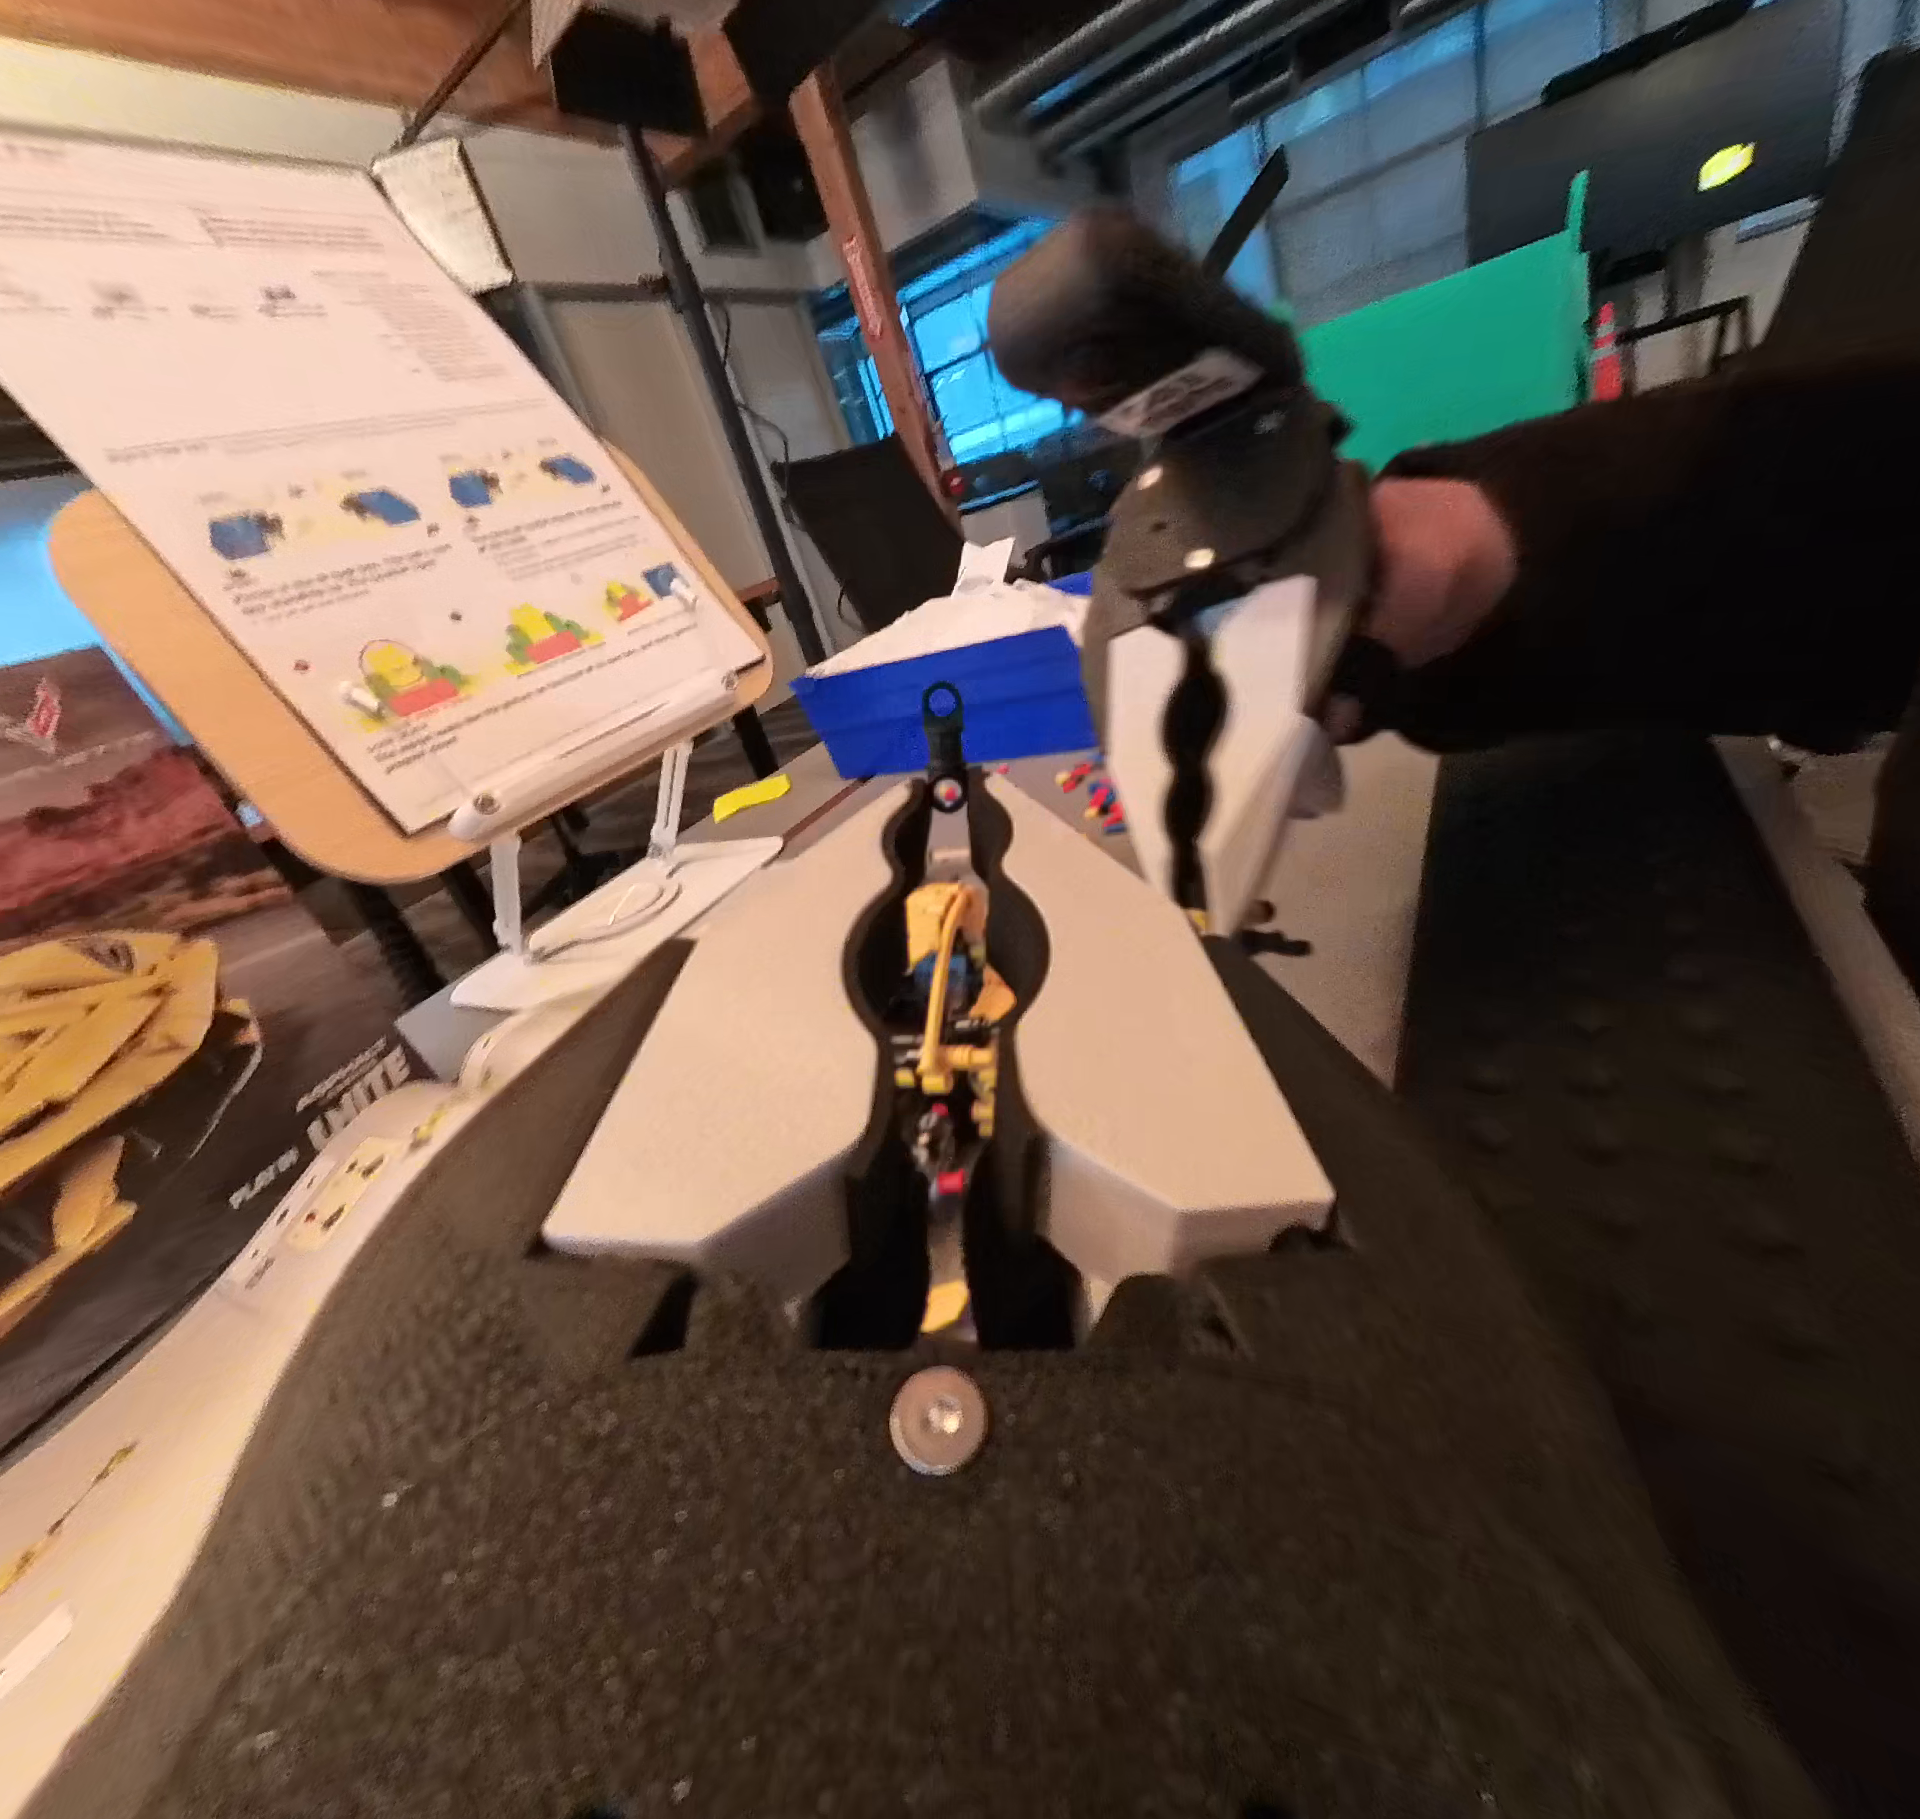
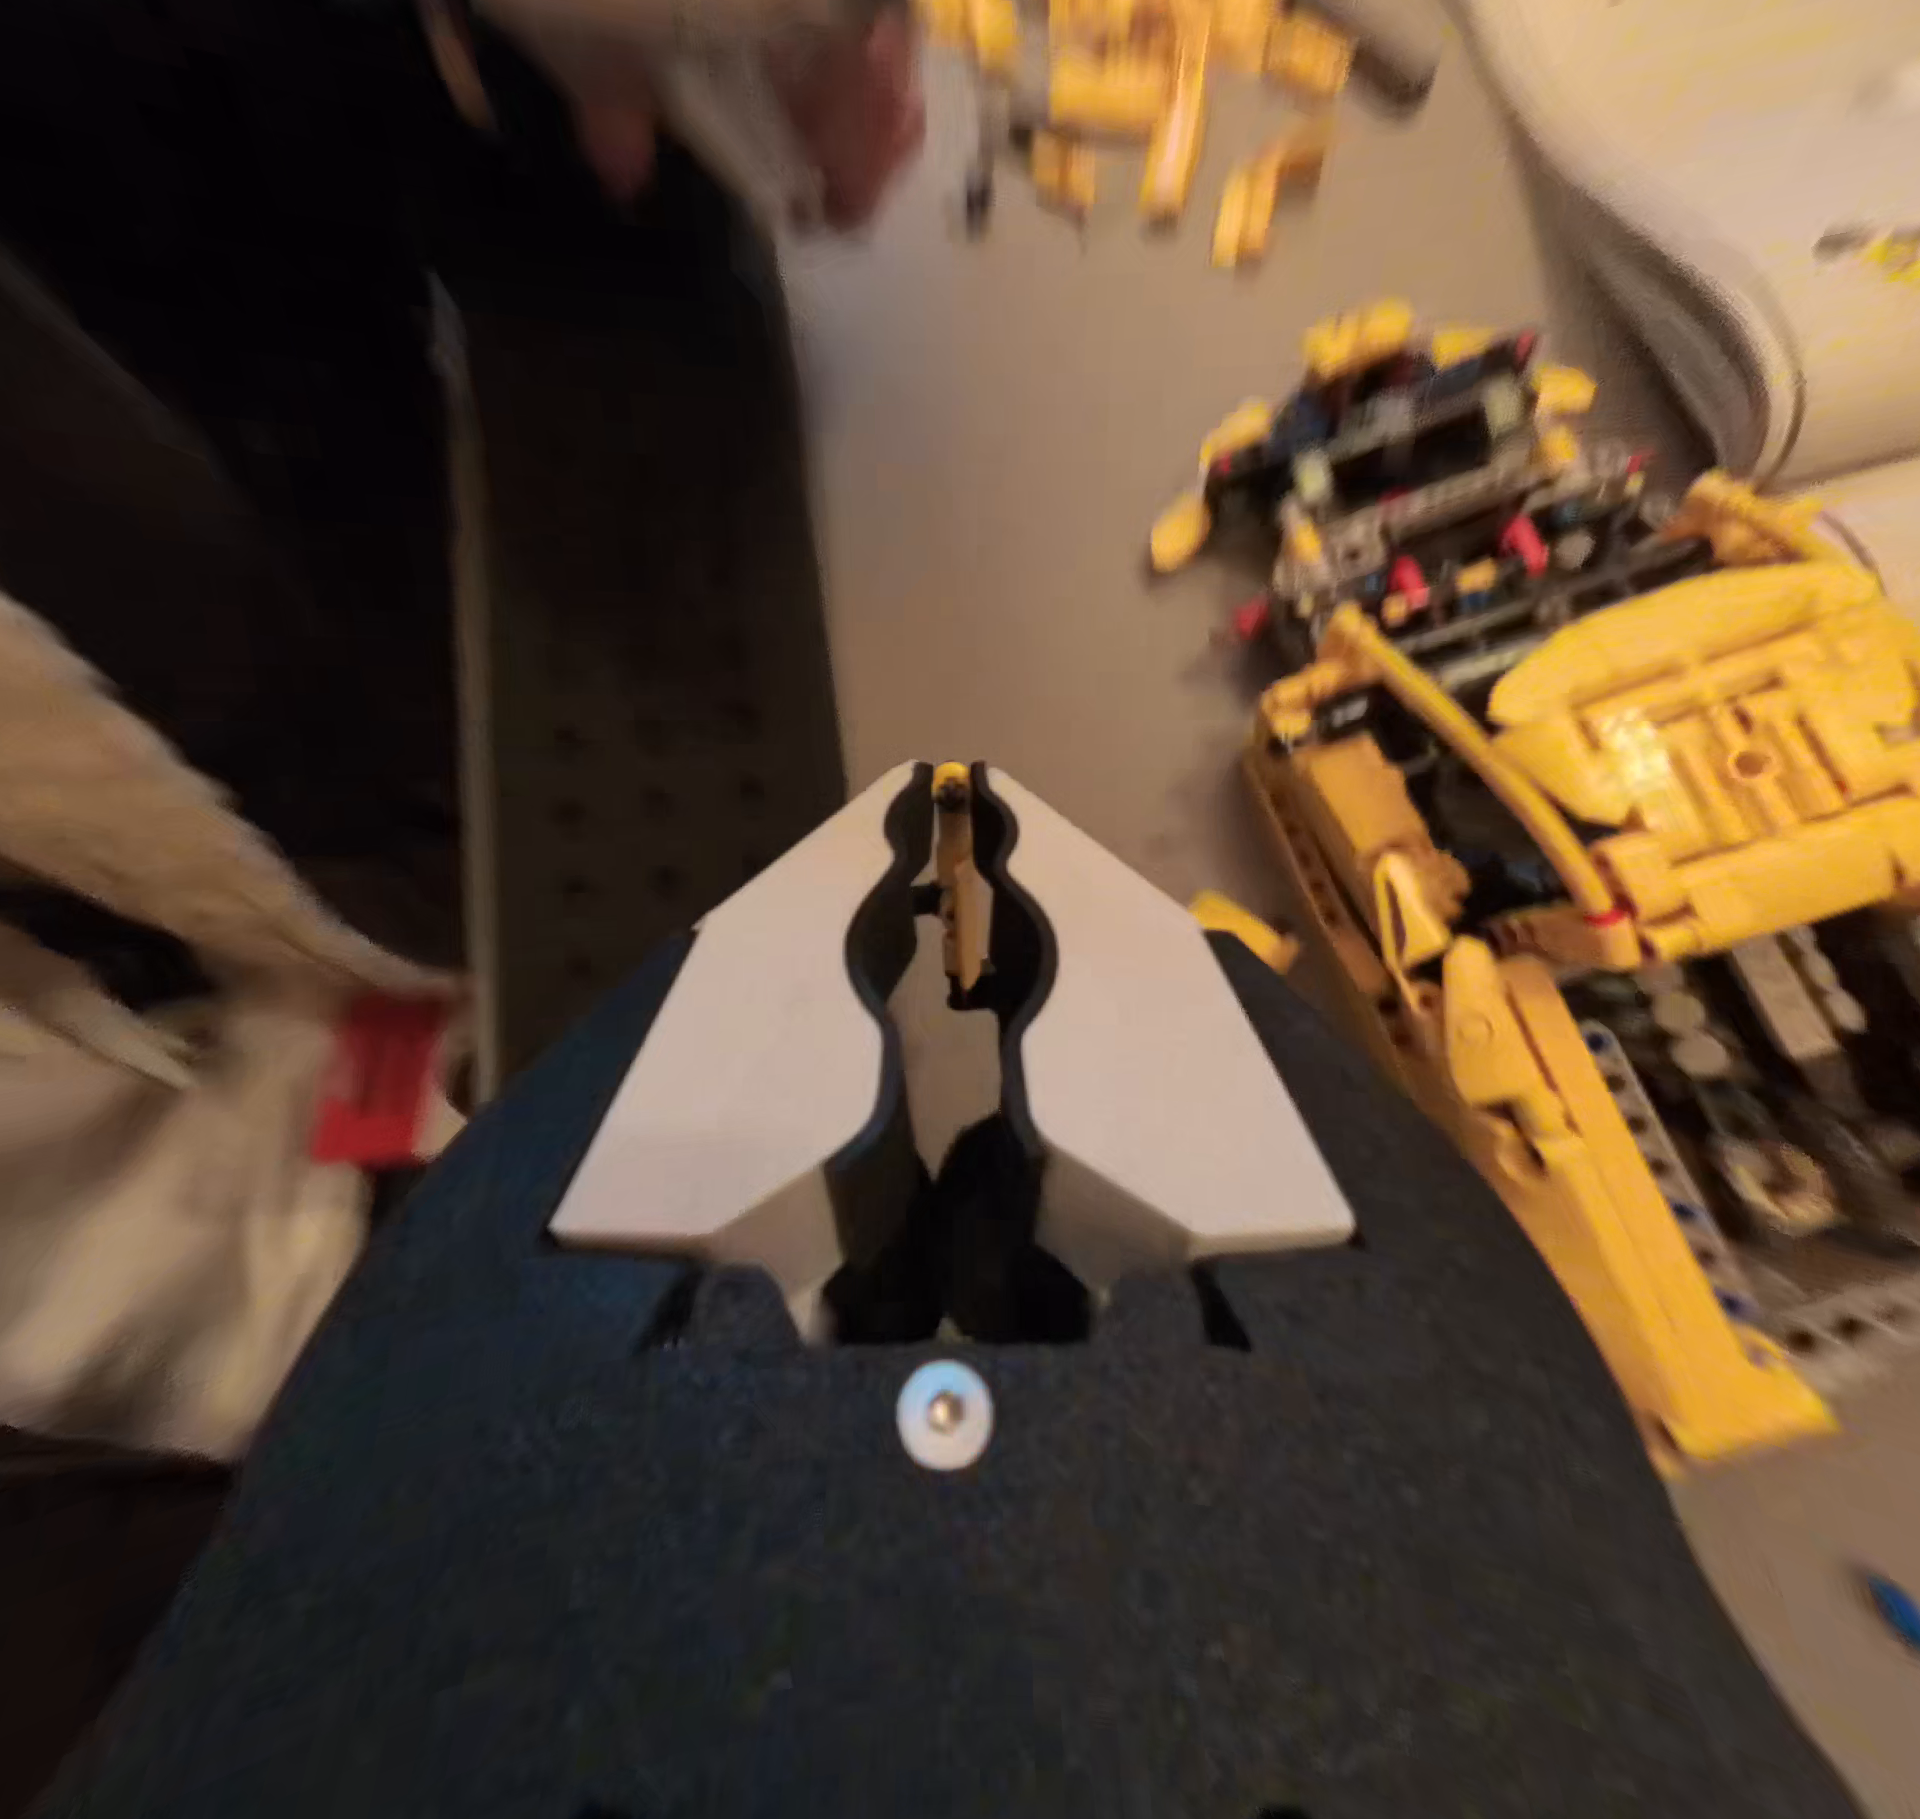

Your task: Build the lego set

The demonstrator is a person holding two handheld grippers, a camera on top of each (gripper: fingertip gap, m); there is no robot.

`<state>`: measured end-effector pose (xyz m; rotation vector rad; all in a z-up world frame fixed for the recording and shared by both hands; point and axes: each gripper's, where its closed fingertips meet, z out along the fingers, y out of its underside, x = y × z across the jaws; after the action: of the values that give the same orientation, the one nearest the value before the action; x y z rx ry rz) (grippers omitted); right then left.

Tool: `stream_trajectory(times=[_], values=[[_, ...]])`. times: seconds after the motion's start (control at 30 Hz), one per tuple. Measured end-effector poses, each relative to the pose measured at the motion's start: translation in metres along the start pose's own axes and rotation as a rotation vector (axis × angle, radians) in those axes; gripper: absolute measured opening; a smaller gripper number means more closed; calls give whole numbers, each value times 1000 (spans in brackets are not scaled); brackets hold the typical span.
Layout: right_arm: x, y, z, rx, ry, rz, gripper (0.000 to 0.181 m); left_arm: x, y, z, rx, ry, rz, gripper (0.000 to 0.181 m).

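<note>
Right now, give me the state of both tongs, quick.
Left tongs: shut on a black and yellow lego piece.
Right tongs: shut on a small yellow lego part.

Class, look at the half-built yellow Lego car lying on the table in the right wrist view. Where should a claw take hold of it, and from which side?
Judging by shape, grip the half-built yellow Lego car across its long yellow side beam, coming from above on the side nearest the right claw. That edge is straight, narrow and unobstructed; the middle is cluttered with exposed gears and pins. The right claw already pinches a small yellow piece.
</note>
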<state>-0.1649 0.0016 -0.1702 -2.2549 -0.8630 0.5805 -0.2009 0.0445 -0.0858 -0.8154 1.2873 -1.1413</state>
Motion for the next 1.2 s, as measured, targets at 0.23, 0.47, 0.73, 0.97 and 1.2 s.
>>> stream_trajectory(times=[0.23,0.47,0.73,0.97,1.2], values=[[-26,-83,-25,557,-608,491,5,17,-32,-9,188,114,-49,7],[-30,-100,-30,671,-805,642,5,19,-35,-10,208,132,-57,6],[-40,-102,-30,680,-870,684,5,26,-27,-5,165,130,13,6],[-42,-92,-26,613,-875,714,5,35,-20,-4,131,145,104,7],[-45,-83,-24,615,-982,818,5,44,-13,0,95,130,262,7]])
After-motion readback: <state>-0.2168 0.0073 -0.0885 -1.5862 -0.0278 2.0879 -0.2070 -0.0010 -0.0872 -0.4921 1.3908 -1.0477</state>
